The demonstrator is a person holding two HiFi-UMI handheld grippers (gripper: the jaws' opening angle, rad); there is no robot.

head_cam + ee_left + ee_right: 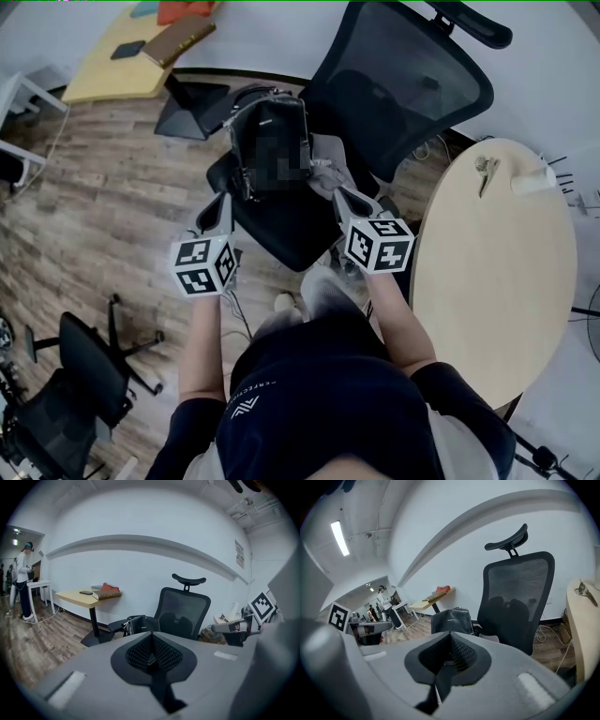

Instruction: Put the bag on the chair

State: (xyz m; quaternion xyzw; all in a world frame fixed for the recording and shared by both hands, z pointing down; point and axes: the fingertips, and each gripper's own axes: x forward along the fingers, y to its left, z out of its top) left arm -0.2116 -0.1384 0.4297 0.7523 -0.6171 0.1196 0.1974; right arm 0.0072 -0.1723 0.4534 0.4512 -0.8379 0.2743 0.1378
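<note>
The bag (272, 141) is already sitting on the seat of the chair (405, 89), standing upright just in front of the mesh backrest, towards the seat's left side. So we are judging the placing itself as done, and the step in hand is getting clear of it cleanly.

To do that well, we are watching that no strap or handle is catching on either gripper. We are also checking that the bag is resting squarely on the seat and not tipping towards the left edge. If it is looking unsteady, a gentle nudge towards the backrest would be the safer fix.

The left gripper (221, 202) is hovering at the near left of the seat, apart from the bag. Its own view is showing the jaws closed together with nothing between them. The right gripper (343, 195) is hanging at the near right, close to the bag's side but not touching it as far as we can tell. Its jaws are likewise closed and empty.
</note>
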